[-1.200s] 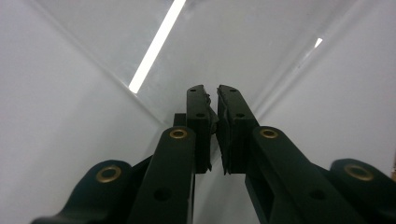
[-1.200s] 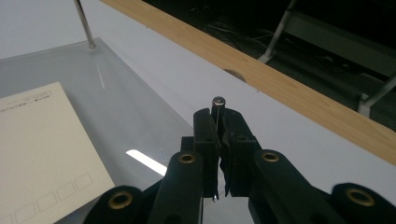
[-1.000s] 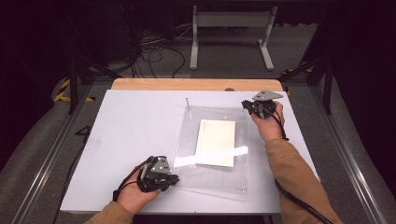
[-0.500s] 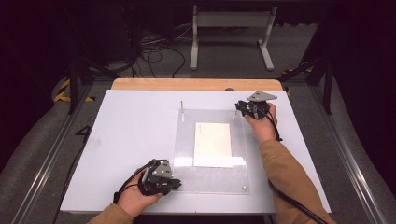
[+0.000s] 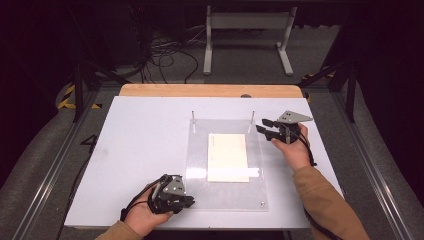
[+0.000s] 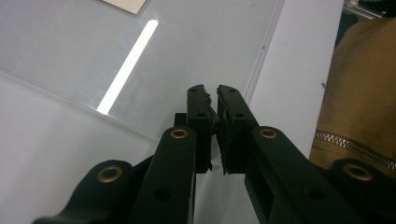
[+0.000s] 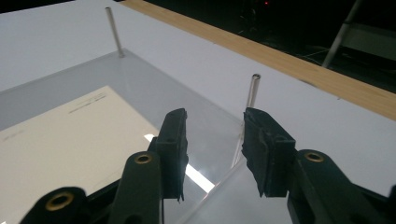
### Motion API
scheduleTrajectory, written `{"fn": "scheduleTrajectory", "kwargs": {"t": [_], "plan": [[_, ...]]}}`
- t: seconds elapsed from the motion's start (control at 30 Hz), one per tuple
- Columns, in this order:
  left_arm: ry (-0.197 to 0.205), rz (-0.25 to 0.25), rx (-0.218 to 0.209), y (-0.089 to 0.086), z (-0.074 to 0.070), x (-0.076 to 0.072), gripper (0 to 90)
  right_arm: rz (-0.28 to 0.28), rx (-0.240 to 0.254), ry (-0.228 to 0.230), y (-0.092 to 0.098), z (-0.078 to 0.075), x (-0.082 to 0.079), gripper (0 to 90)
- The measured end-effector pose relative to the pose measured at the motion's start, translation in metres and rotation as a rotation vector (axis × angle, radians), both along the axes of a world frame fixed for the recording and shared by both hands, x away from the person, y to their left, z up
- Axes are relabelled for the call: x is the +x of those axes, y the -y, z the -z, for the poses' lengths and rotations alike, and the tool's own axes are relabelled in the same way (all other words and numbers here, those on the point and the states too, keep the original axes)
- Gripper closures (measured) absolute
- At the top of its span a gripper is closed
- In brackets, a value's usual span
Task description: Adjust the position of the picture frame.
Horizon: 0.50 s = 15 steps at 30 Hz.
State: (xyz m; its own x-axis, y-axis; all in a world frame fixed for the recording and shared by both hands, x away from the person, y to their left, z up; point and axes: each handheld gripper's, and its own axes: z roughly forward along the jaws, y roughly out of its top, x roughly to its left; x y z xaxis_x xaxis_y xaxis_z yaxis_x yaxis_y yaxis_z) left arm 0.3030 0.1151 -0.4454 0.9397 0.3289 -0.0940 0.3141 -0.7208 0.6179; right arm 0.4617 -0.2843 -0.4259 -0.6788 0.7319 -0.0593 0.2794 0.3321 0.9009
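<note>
Lying flat on white table (image 5: pixel 140 145), long axis running away from the person: clear acrylic sheet (image 5: pixel 225 195) over cream paper (image 5: pixel 228 157), two upright pins (image 5: pixel 253 118) at far corners; left gripper (image 5: pixel 186 201) clamped on near-left edge; right gripper (image 5: pixel 264 125), jaws just opening, beside far-right pin, nothing between them; dark room, cables on floor (image 5: pixel 165 55)

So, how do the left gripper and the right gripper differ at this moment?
The left gripper is shut, with its jaws close together at the near left corner of the clear sheet; the right gripper is open, its jaws having just been opening, with nothing pressed between them. The left one sits at the table's near edge, while the right one is at the far right corner, beside a thin upright pin. Both are black and hand-held.
</note>
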Motion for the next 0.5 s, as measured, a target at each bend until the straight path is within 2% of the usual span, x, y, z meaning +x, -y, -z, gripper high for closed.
{"fn": "scheduleTrajectory", "kwargs": {"t": [0.13, 0.23, 0.33, 0.5], "plan": [[-0.008, -0.003, 0.003, -0.004, 0.0, -0.005, 83.9, -0.026, 0.028, -0.01, 0.006, 0.004, -0.018, 59.4], [-0.013, -0.008, 0.001, -0.007, 0.0, -0.008, 83.9, -0.024, 0.038, -0.009, 0.011, 0.005, -0.026, 59.4], [-0.01, 0.001, 0.005, -0.009, 0.0, -0.01, 83.9, -0.023, 0.048, -0.011, 0.014, 0.005, -0.029, 59.2], [-0.052, -0.007, -0.026, -0.013, 0.001, -0.008, 83.5, -0.017, 0.053, -0.018, 0.017, 0.007, -0.029, 58.9]]}}
